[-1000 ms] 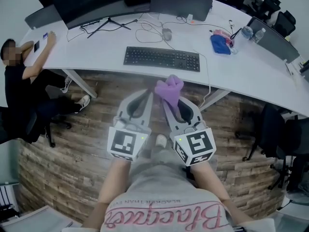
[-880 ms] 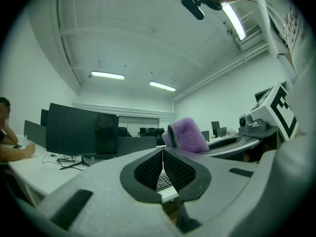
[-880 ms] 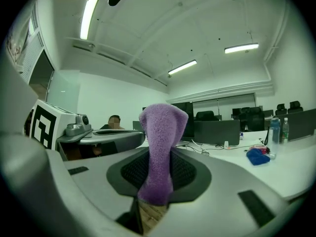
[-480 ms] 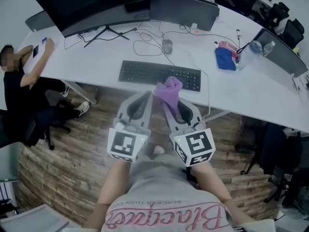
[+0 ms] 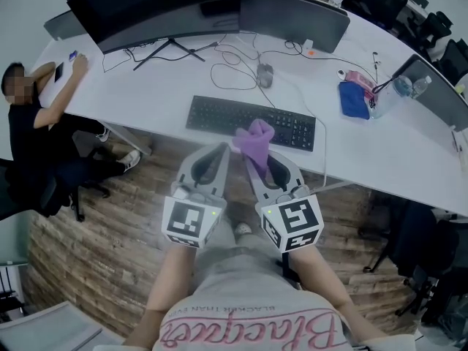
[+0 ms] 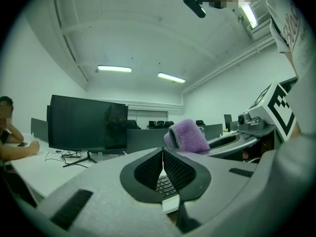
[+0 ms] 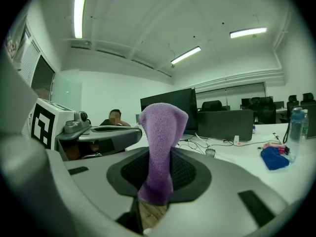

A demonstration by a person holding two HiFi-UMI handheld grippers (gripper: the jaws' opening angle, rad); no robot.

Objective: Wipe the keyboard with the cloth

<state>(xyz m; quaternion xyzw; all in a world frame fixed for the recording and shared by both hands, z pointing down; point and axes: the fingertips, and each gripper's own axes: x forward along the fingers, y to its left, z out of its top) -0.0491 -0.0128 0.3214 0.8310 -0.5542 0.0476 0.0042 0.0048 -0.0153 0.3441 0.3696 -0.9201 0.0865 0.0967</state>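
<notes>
Cloth (image 5: pixel 256 137) clamped in right tool (image 5: pixel 253 156), left tool (image 5: pixel 221 151) closed on nothing, both near keyboard (image 5: pixel 219 115)

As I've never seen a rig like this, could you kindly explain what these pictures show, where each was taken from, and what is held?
There's no robot: a person holds a two-fingered gripper in each hand. The head view comes from a camera on the person's head, looking down; the other two come from cameras riding on the grippers. Ahead is a white desk with a black keyboard, a mouse and monitors. The right gripper is shut on a purple cloth; the left gripper is shut with nothing between its fingers.
</notes>
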